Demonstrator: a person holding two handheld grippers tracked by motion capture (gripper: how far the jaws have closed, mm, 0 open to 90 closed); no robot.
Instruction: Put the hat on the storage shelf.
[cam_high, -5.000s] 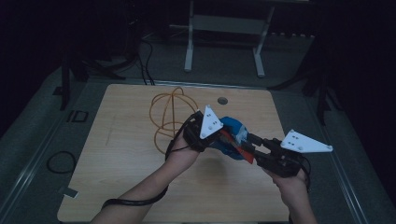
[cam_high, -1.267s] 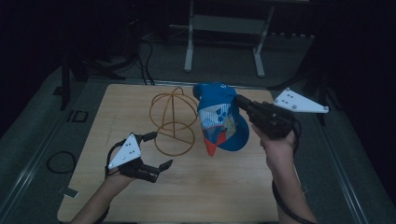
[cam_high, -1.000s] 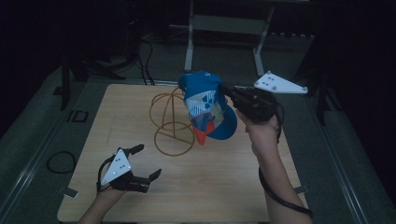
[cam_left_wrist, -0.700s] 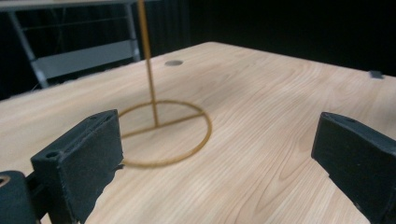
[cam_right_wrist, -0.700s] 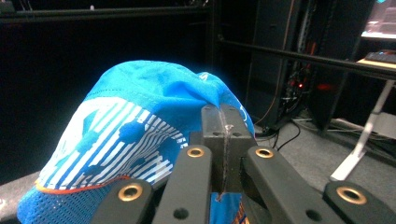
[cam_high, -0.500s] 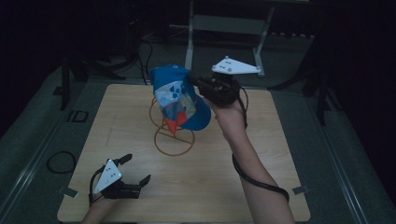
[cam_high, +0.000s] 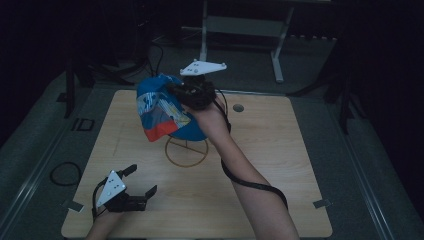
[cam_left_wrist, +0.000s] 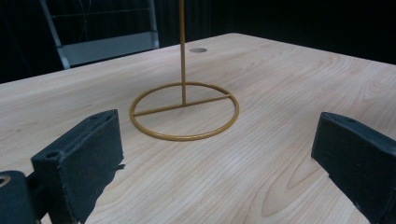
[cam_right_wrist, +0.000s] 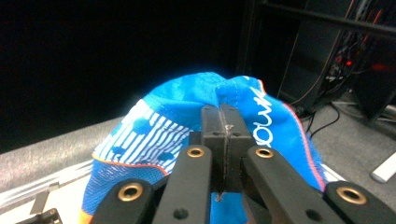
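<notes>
Holding: my right gripper (cam_high: 186, 93) has its jaws pressed together on a fold of the blue cap (cam_high: 162, 110), as the right gripper view shows with the fabric pinched at the pad tips.
Cap place: it hangs over the top of the gold wire stand (cam_high: 186, 151), toward 12 o'clock of the table's middle; from above I cannot tell whether it rests on the stand's top or is just above it.
Risk, slip: my pinch takes only a small fold of soft cloth, so I judge the cap could slide out if I tug sideways.
Risk, tipping: the stand looks light on its ring base (cam_left_wrist: 184, 111); dragging the cap across it could topple it.
Risk, miss: if I let go off-centre, the cap may drop onto the wooden table (cam_high: 280, 165).
Right arm: stretched forward from 6 o'clock, wrist bent toward 10 o'clock.
Left gripper (cam_high: 134, 182): jaws wide apart, holding nothing, low over the table at 7 o'clock, pointing at the ring base.
</notes>
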